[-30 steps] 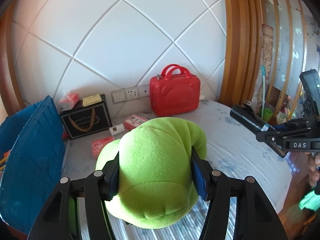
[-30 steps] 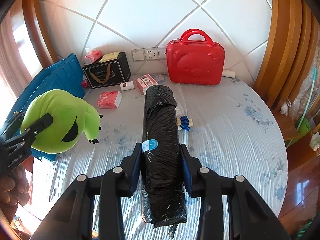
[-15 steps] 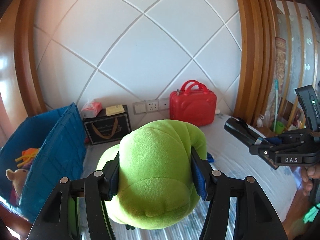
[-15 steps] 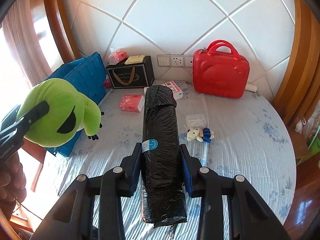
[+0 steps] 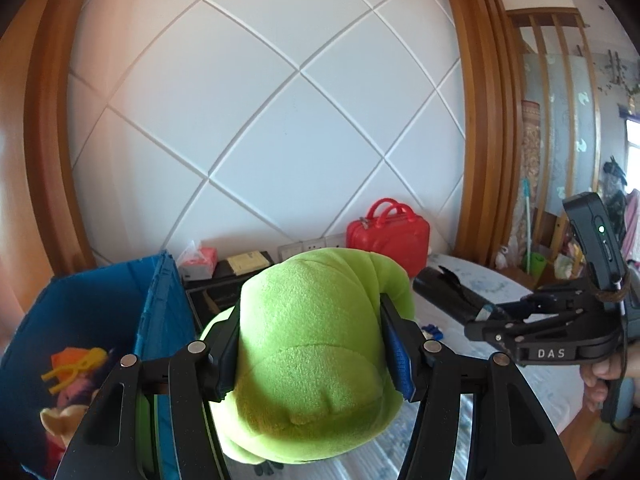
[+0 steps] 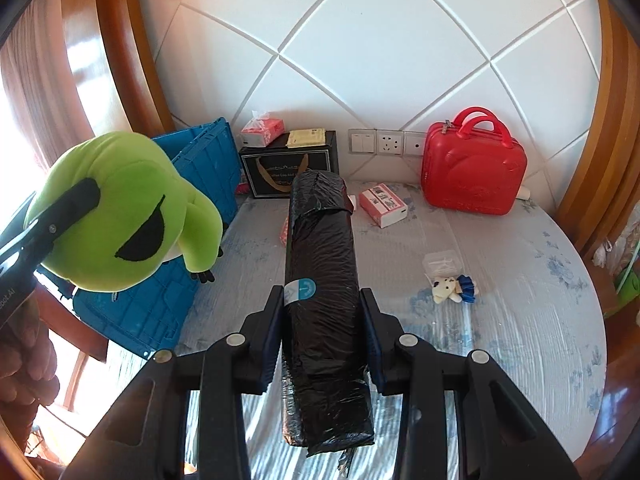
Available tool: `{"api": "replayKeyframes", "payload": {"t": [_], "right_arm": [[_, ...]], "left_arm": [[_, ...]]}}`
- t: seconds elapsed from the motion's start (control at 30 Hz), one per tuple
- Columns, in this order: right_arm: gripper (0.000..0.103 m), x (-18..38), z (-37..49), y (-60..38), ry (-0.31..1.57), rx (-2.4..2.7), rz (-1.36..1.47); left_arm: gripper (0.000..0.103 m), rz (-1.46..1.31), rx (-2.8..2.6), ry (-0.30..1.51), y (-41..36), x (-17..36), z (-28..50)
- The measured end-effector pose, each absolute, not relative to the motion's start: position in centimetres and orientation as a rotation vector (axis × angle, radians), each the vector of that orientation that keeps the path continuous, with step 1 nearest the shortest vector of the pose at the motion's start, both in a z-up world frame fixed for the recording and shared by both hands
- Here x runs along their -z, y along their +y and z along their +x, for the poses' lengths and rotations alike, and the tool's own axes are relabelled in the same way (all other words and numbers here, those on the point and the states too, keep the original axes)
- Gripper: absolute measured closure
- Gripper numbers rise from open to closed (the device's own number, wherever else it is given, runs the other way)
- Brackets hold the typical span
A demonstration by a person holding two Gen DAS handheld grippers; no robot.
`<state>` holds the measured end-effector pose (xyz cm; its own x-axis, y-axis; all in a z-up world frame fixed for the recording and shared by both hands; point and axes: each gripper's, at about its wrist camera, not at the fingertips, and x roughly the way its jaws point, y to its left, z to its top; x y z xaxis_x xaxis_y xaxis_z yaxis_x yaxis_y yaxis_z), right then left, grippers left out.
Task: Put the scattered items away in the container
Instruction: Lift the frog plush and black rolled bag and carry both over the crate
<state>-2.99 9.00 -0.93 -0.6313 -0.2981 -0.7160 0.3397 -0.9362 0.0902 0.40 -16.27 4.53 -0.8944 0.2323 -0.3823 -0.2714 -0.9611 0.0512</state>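
My left gripper (image 5: 310, 344) is shut on a green plush frog (image 5: 312, 344), held in the air beside the blue crate (image 5: 160, 312); the frog (image 6: 120, 216) also shows at the left of the right wrist view. My right gripper (image 6: 322, 320) is shut on a long black plastic-wrapped roll (image 6: 322, 280), lifted over the table (image 6: 520, 320); its far end (image 5: 448, 292) shows at the right of the left wrist view. Inside the crate lie several toys (image 5: 72, 364). On the table rest a small white plush (image 6: 452, 286), a clear plastic box (image 6: 440, 262) and a pink-and-white box (image 6: 382, 204).
Against the wall stand a red carry case (image 6: 472, 172) and a black gift bag (image 6: 288, 168) with a tissue pack (image 6: 262, 130) on top. A person's hand (image 5: 604, 380) holds the right gripper's handle. Wooden frames flank the white panelled wall.
Both grippers have risen and drifted left toward the blue crate, each keeping its load. The crate's inside with its toys has come into the left wrist view.
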Motion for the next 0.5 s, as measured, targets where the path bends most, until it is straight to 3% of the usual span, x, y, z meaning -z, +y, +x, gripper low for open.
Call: {"api": "replayKeyframes", "payload": {"t": [0.5], "right_arm": [[0.068,-0.9,-2.0,-8.6,0.131,2.432,1.045]], "left_arm": [[0.044,-0.538,-2.966,0.089,-32.4,-6.3,0.3]]}}
